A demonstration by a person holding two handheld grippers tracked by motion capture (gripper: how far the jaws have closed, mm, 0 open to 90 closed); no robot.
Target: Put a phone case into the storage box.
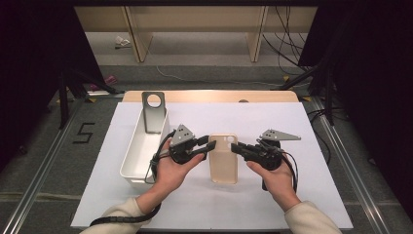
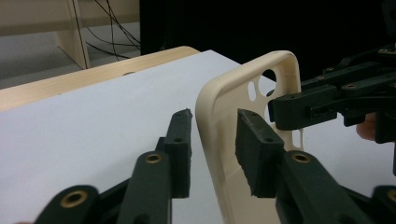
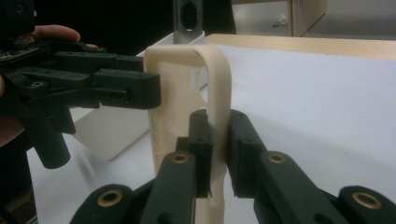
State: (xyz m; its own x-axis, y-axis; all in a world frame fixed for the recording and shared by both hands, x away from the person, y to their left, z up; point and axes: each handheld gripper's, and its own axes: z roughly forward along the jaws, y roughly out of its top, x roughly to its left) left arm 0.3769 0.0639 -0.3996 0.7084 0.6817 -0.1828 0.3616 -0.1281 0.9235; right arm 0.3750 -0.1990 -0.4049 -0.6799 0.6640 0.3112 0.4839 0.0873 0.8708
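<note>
White paper covers the counter (image 1: 272, 195), and dark curtains hang at both sides of the room, with a wooden shelf and loose cables on the floor behind. On the left part of the counter stands a long white bin (image 1: 139, 151), and a grey metal bracket (image 1: 154, 113) with a round hole leans up at its far end. Near the middle of the counter is a cream phone case (image 1: 223, 158), held between the two hands. The right gripper (image 1: 235, 147) pinches the case's right edge tight, with one pad on each side of the thin wall. In the left gripper view the left gripper (image 2: 212, 140) has its jaws around the other long edge, but a gap shows between the pads and the wall, so it is not holding yet. I think the work is about half done: one side is gripped, and the other side must be squeezed before the case can be lifted with both hands. The bin sits just beside the left hand (image 1: 170, 170) and could get bumped. A black cable (image 1: 124, 220) trails from that hand too.
</note>
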